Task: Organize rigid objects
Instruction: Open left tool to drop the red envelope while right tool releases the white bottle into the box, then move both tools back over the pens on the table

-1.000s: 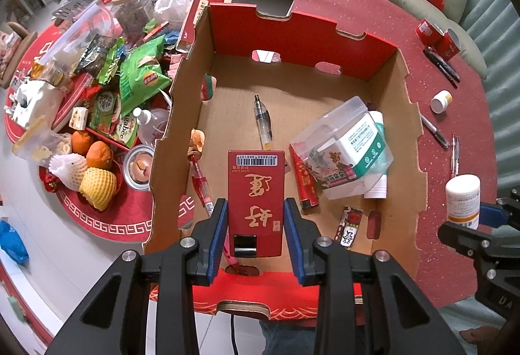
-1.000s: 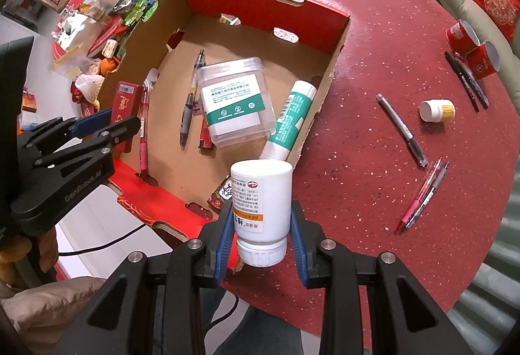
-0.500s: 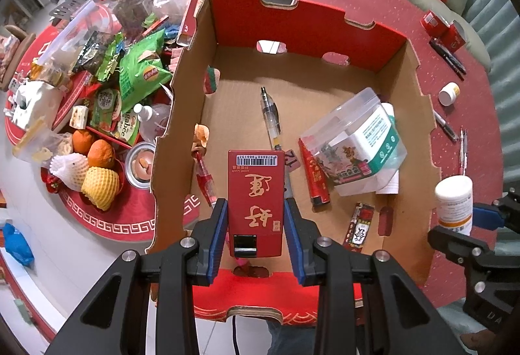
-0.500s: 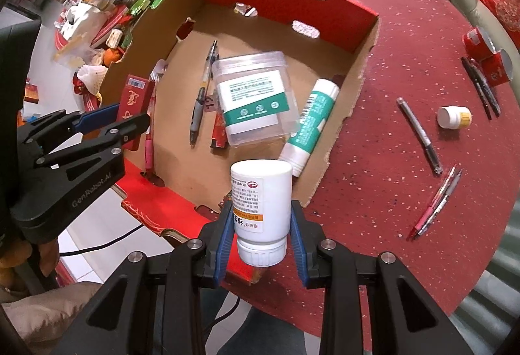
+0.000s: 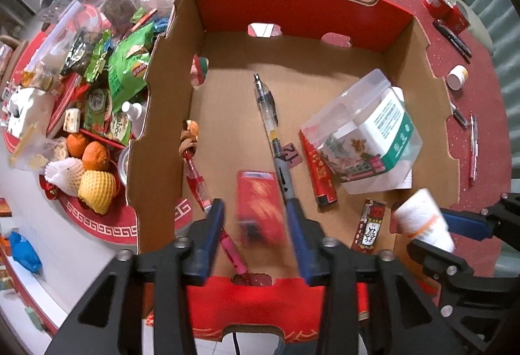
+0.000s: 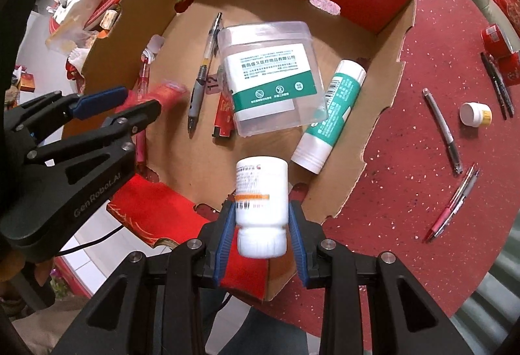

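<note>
The open cardboard box with red walls stands on the red table. My left gripper is open above the box's near end; a blurred red packet is loose between its spread jaws. My right gripper is open too; the white pill bottle sits blurred between its jaws with gaps on both sides, above the box's near right corner. The bottle also shows in the left wrist view. The left gripper shows in the right wrist view.
Inside the box lie a clear plastic tub, a green-white tube, a pen, a red pen and small red packs. Pens and a small white jar lie on the table. Snacks and fruit crowd the left.
Both grippers moved in over the box and opened. The red packet and the white bottle have come free of the pads and are blurred in motion.
</note>
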### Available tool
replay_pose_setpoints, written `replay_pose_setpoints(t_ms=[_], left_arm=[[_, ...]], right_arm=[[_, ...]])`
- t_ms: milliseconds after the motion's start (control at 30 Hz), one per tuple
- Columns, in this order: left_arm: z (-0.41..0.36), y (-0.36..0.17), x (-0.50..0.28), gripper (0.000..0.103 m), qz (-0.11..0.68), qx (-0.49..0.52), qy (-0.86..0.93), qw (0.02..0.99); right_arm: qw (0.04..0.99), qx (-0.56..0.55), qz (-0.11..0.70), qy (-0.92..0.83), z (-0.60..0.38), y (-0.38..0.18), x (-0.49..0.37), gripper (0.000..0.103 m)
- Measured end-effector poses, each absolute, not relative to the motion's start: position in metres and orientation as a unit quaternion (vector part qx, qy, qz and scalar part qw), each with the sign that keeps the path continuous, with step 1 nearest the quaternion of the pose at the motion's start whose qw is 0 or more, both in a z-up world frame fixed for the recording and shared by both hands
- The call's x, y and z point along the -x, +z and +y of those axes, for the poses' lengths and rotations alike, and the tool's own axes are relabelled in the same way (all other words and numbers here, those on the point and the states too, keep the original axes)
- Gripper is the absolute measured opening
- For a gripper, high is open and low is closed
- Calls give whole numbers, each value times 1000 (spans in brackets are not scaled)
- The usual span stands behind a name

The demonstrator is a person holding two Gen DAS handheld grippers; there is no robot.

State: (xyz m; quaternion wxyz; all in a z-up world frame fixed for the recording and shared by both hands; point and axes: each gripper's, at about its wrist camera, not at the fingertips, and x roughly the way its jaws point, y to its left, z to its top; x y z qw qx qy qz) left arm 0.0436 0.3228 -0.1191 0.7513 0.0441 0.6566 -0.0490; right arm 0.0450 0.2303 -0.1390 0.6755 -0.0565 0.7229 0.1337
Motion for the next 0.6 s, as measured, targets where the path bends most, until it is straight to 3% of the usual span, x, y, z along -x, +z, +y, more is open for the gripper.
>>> replay_pose_setpoints(t_ms=[67, 100, 133, 167, 400, 600], left_arm=[[322, -117, -45, 71, 649, -47, -49, 758], [322, -115, -45, 74, 644, -49, -47, 762], [322, -114, -46, 79, 642, -52, -45, 764], [322, -113, -46, 80, 640, -51, -44, 765], [322, -111, -48, 80, 651, -27, -37, 758], [296, -95, -44, 80, 651, -27, -63, 756]], right_arm=[[681, 58, 718, 133, 231, -137, -46, 38], [682, 58, 716, 135, 231, -135, -46, 47], [684, 58, 714, 134, 231, -134, -46, 74], [687, 57, 712, 135, 231, -133, -46, 87], [713, 61, 688, 125, 222, -114, -44, 86], [722, 2, 689, 65, 164, -109, -33, 86]])
